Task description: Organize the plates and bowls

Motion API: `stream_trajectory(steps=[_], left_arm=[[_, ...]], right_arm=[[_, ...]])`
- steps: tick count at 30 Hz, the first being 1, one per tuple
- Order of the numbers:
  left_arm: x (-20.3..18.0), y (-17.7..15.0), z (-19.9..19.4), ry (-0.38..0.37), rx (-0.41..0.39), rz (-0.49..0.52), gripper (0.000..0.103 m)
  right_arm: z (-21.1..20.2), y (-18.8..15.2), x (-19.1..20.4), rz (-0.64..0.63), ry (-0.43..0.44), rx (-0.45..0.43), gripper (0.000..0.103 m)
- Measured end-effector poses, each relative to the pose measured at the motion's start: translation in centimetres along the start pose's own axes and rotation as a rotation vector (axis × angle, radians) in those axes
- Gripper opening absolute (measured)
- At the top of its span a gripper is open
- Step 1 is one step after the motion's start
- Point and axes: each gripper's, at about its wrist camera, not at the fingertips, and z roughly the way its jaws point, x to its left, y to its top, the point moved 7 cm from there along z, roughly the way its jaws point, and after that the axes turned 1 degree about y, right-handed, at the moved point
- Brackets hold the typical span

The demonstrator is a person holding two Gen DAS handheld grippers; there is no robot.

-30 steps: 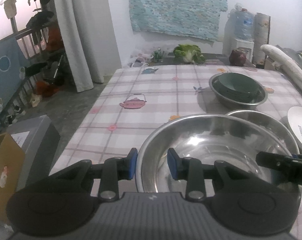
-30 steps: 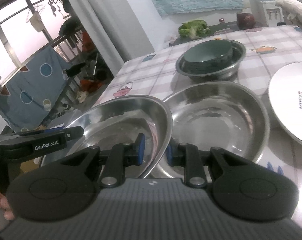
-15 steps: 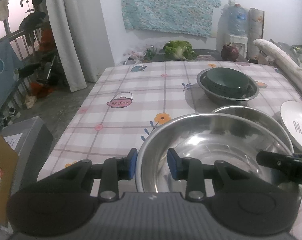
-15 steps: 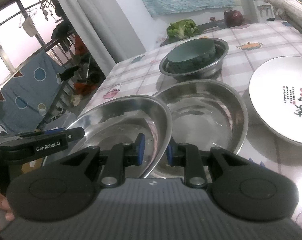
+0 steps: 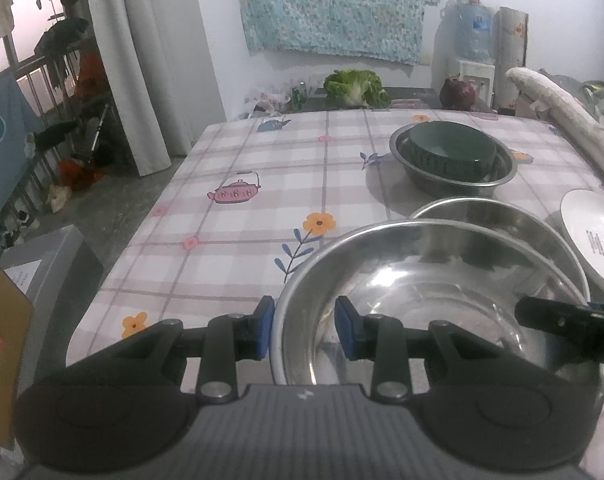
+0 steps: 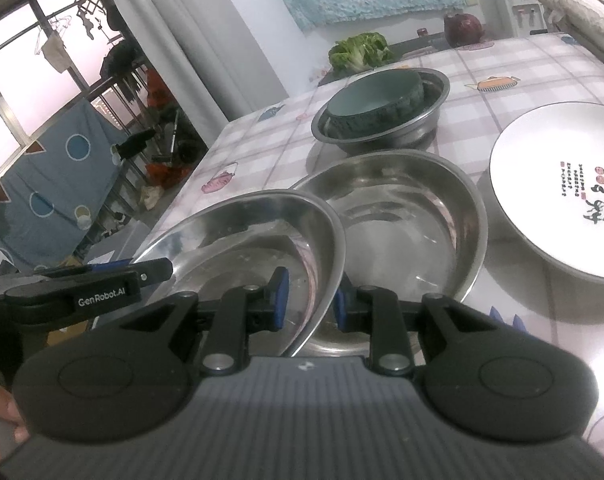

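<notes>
A large steel bowl (image 5: 421, 288) is held in the air by both grippers, its far edge over a second steel bowl (image 5: 497, 216) on the table. My left gripper (image 5: 305, 328) is shut on its left rim. My right gripper (image 6: 307, 304) is shut on its right rim (image 6: 333, 240). The second steel bowl also shows in the right wrist view (image 6: 413, 208). A dark green bowl (image 5: 451, 144) sits inside a third steel bowl (image 5: 501, 176) farther back. A white plate with red and black writing (image 6: 561, 184) lies at the right.
The table has a checked cloth with teapot and flower prints (image 5: 238, 192). A cabbage (image 5: 355, 86) and a dark red round object (image 5: 457, 94) lie past the far edge. A rolled whitish bundle (image 5: 561, 104) lies along the right. A grey box (image 5: 42, 264) stands on the floor left.
Both grippers have drawn back and risen with the large steel bowl; more of the table shows. The grip on both rims is unchanged.
</notes>
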Motion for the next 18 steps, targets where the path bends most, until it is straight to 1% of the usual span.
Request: stream_trajectory(steps=[18], left_arm=[[-0.3, -0.7, 1.2, -0.015, 0.034, -0.002, 0.034]], right_arm=[[0.3, -0.3, -0.5, 0.009, -0.006, 0.010, 0.025]])
